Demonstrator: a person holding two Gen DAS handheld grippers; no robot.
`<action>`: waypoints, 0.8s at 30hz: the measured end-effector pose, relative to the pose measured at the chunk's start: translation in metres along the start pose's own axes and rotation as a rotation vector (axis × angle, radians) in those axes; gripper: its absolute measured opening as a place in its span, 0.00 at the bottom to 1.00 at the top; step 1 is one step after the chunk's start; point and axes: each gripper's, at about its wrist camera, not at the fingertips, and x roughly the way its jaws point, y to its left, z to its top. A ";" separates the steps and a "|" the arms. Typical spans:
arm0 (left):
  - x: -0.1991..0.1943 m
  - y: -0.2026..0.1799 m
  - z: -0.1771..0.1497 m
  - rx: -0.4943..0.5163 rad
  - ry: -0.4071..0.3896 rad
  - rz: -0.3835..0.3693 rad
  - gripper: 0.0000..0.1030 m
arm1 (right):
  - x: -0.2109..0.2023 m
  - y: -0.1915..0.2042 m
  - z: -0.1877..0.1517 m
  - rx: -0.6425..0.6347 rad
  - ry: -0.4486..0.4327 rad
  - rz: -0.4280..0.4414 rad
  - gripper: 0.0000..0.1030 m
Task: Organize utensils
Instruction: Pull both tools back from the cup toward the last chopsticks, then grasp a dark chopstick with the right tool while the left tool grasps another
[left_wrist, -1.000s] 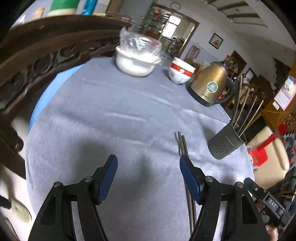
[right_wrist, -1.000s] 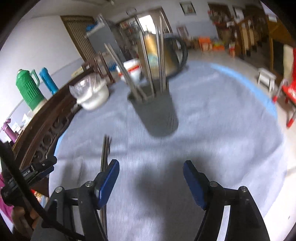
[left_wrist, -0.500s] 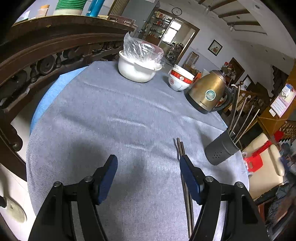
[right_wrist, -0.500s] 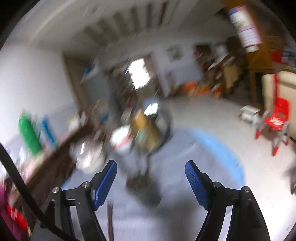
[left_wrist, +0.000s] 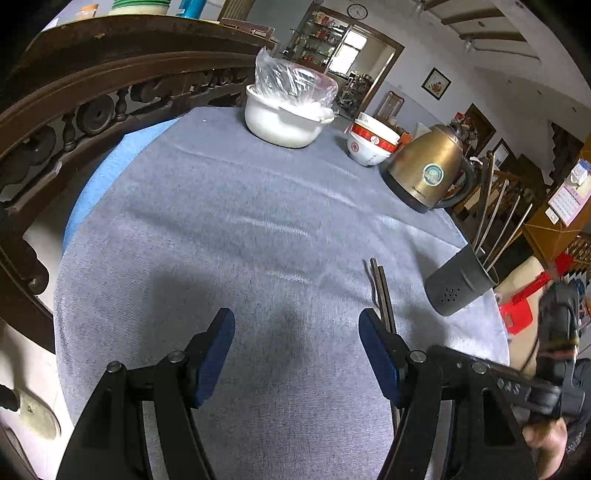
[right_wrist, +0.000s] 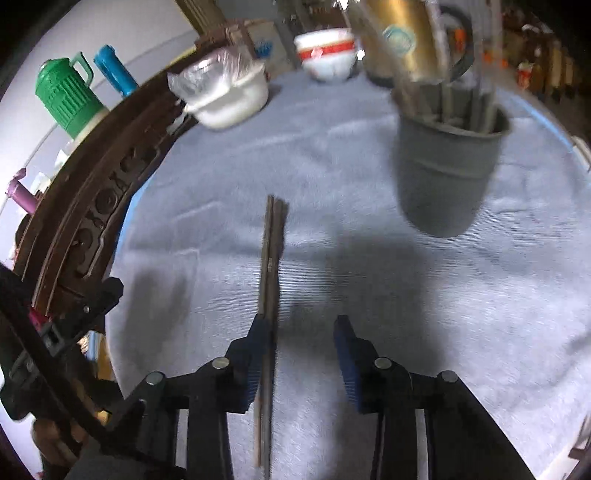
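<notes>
A pair of dark chopsticks (left_wrist: 382, 291) lies flat on the grey tablecloth (left_wrist: 229, 236). My left gripper (left_wrist: 295, 321) hovers open over bare cloth, its right finger just beside the pair. In the right wrist view the chopsticks (right_wrist: 271, 258) run between the jaws of my right gripper (right_wrist: 303, 326), close against the left pad. The right pad stands well apart from them, and the jaws are closing. A dark grey utensil holder (right_wrist: 447, 173) with several upright metal chopsticks stands ahead to the right, also in the left wrist view (left_wrist: 458, 286).
A white pot (left_wrist: 284, 118) covered in plastic wrap, stacked red-and-white bowls (left_wrist: 371, 146) and a gold kettle (left_wrist: 428, 173) stand along the far side. A carved wooden rail (left_wrist: 92, 96) curves round the left. A green thermos (right_wrist: 66, 96) stands behind it.
The right gripper swung up toward the room, then came back down over the lying chopsticks, and its jaws narrowed. The left gripper stayed almost still and open.
</notes>
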 end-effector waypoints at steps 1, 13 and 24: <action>0.001 0.000 0.000 0.004 0.003 -0.001 0.68 | 0.005 0.002 0.004 -0.006 0.012 -0.003 0.38; 0.011 0.010 -0.001 -0.009 0.031 -0.025 0.68 | 0.051 0.024 0.023 -0.057 0.103 -0.075 0.30; 0.014 0.017 -0.001 -0.021 0.052 -0.058 0.68 | 0.060 0.034 0.033 -0.064 0.126 -0.101 0.19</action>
